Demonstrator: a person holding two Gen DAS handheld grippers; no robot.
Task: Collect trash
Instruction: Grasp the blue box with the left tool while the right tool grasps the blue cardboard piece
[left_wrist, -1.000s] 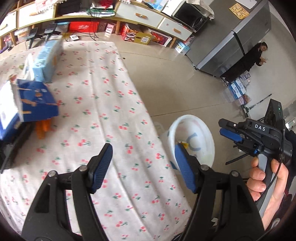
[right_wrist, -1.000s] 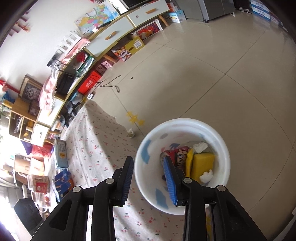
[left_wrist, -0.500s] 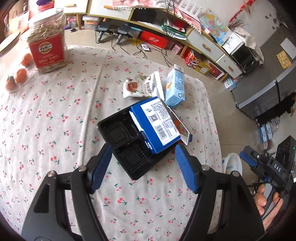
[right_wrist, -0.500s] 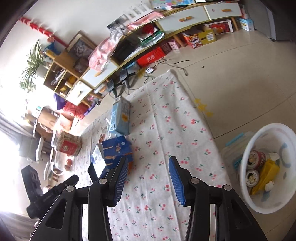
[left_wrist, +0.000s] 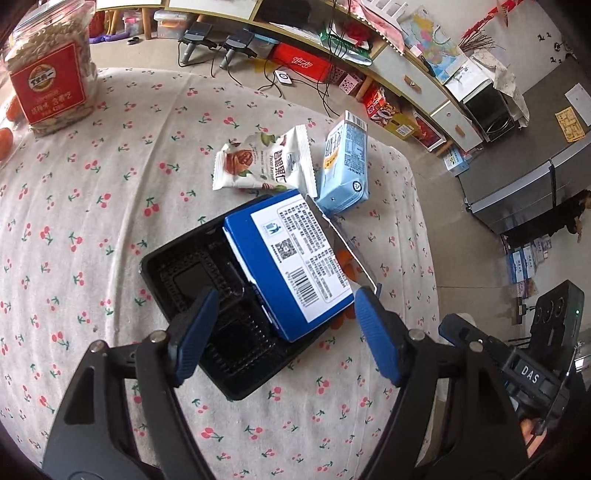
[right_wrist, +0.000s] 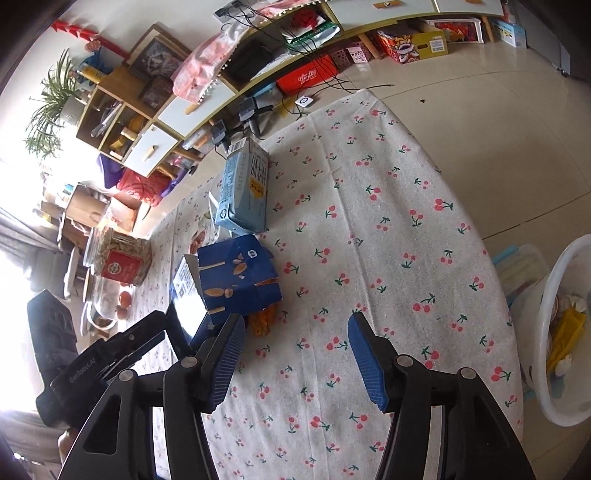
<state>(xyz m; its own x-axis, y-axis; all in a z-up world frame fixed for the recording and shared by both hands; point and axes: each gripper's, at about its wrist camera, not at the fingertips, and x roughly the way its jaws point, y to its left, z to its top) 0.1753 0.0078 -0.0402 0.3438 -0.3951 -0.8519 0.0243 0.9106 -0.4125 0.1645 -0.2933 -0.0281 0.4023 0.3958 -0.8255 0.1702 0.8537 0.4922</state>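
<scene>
A blue cardboard box lies across a black plastic tray on the cherry-print tablecloth. A light-blue milk carton and a white snack wrapper lie just beyond it. My left gripper is open and empty, hovering over the tray and box. My right gripper is open and empty above the cloth, right of the blue box and carton. The white trash bin stands on the floor at the right, holding trash.
A jar with a red label stands at the table's far left, with red fruit beside it. The table edge drops to the tiled floor. Shelves and boxes line the far wall. The right gripper's body shows in the left wrist view.
Both grippers swung from the trash bin back to the table. The left now hovers closer over the tray and box; the right has come lower over the cloth.
</scene>
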